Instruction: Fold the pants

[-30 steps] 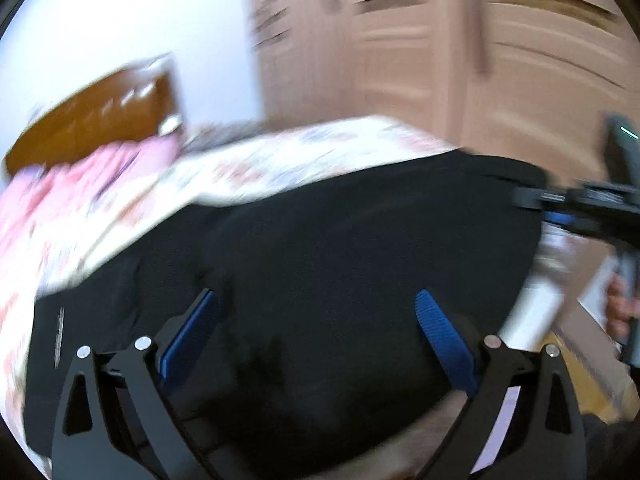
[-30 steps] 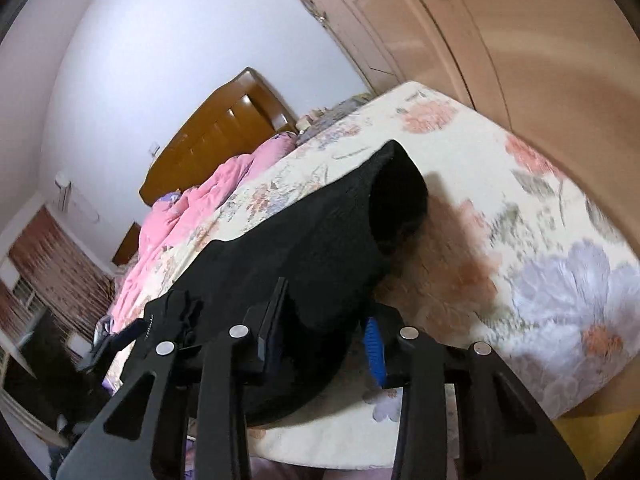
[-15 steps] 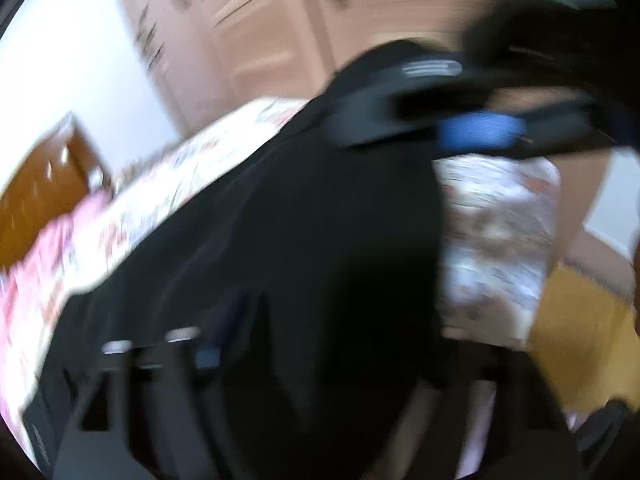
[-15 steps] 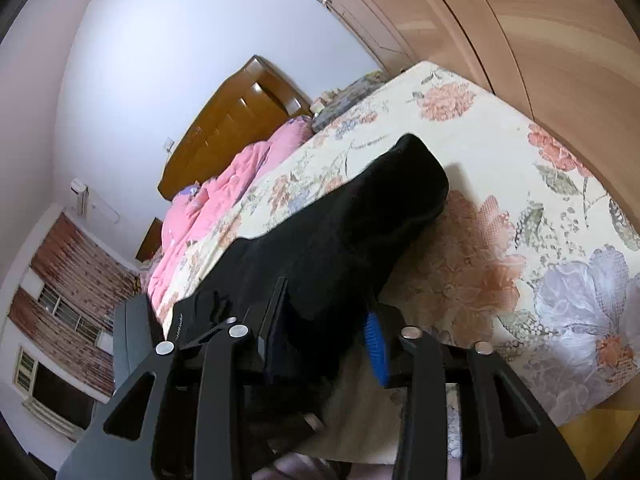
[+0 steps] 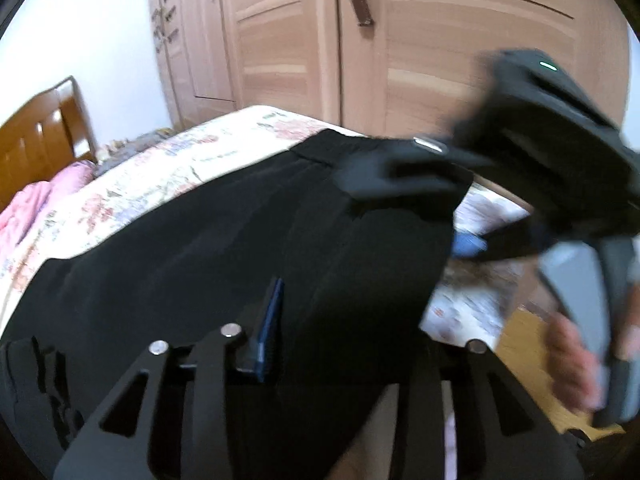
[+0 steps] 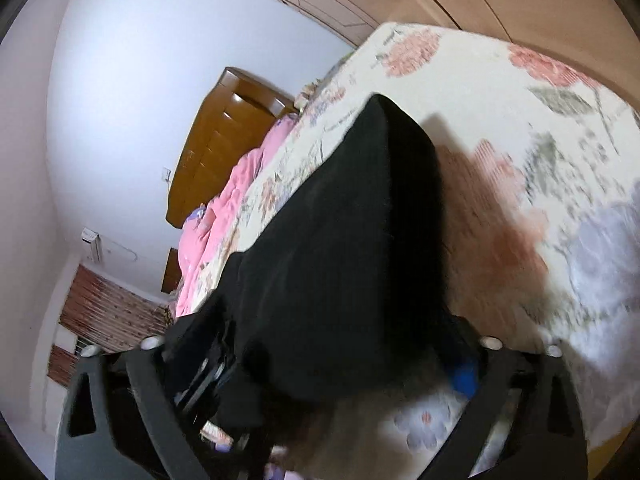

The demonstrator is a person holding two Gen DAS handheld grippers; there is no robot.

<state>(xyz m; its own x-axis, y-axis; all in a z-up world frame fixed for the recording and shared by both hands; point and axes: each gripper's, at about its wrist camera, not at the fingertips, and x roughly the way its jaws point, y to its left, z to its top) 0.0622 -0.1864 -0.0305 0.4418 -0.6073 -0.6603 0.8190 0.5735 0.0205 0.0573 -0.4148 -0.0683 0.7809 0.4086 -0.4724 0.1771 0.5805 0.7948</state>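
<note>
Right claw (image 5: 460, 216) nearer, one pants (image 5: 240, 248) between.

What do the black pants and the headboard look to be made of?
Black pants: soft matte fabric with faint fine ribbing, possibly knit; it drapes and creases. Headboard: brown wood, seemingly varnished, judging by its panel lines and glossy highlights.

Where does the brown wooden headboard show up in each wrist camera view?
Left wrist view: the headboard sits at the far left edge, beyond the black pants.
Right wrist view: the headboard is left of center, tilted, against the white wall.
Shared landmark: the pink blanket just below it.
</note>
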